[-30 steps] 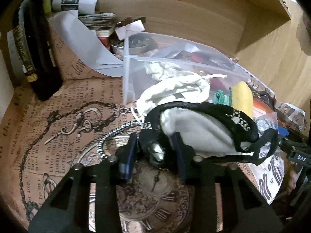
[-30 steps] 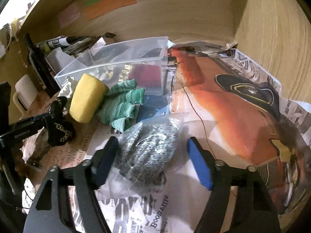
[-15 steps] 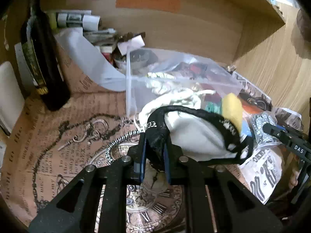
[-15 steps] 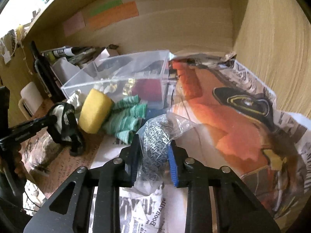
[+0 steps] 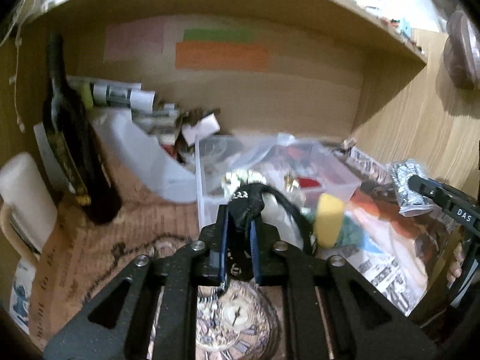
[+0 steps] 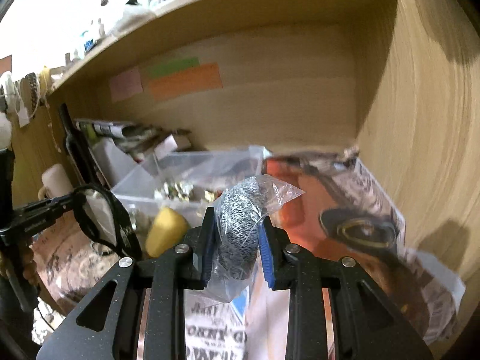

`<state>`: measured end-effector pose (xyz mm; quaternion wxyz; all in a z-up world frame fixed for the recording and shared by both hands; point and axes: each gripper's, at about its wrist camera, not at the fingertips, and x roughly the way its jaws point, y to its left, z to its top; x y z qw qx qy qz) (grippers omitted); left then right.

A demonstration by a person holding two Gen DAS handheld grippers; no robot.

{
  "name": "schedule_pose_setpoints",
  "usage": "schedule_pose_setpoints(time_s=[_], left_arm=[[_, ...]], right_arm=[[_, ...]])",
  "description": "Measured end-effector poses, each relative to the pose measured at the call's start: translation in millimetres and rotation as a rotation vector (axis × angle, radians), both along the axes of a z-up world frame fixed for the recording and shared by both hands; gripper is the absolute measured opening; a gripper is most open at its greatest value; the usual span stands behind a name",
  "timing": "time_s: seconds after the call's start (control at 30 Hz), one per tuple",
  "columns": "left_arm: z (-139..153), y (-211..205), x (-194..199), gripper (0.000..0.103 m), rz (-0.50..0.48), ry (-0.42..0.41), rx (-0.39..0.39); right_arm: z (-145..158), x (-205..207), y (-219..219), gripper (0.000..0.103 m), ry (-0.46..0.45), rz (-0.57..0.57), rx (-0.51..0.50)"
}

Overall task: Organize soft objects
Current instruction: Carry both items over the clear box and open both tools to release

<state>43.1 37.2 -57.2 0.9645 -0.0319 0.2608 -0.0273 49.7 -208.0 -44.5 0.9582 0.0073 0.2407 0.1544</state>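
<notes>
Tabletop [image 5: 126,240]: spread below both tongs, covered with printed paper; a clock print lies under the left tongs, orange and newsprint sheets under the right tongs.
Clear bin [image 5: 207,198]: just ahead of the left tongs, ahead and to the left of the right tongs; its contents are blurred, with something red and some pale bits showing.
Dark bottle [image 5: 75,156]: upright, well to the left of the left tongs, at the back.
Left tongs [image 5: 238,240]: pressed together, pinching the black edging of the white pouch.
Right tongs [image 6: 237,246]: pressed together on the bagged grey mesh scrubber.
White pouch [image 6: 99,213]: soft, black-trimmed, hanging from the left tongs clear of the tabletop; from the right wrist view it sits far to the left of the right tongs.
Bagged grey mesh scrubber [image 6: 240,225]: a knitted grey wad inside a clear plastic bag, between the right fingers, the bag's loose corner sticking out to the right.
Yellow sponge [image 5: 328,222]: just to the right of the left tongs, in front of the bin, beside a green cloth [image 5: 348,231].
</notes>
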Motion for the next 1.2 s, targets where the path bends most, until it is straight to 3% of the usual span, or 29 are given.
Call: schedule_pose_setpoints(time_s=[0.33, 0.7, 0.93, 1.2], left_arm=[[39.7, -3.9, 19.2, 0.011, -0.007, -0.113, 0.028], [62.2, -11.5, 69.2, 0.011, 0.016, -0.162, 0.037], [54.6, -8.9, 109.0, 0.011, 0.041, -0.134, 0.027], [19.2, -1.7, 147.7, 0.011, 0.044, -0.006, 0.008]], right_arm=[[16.9, 21.9, 19.4, 0.024, -0.065, 0.057, 0.006], [19.9, 54.2, 39.3, 0.024, -0.068, 0.102, 0.0], [14.2, 78.2, 47.6, 0.024, -0.035, 0.118, -0.008], [-6.6, 111.5, 66.0, 0.024, 0.074, 0.161, -0.055]])
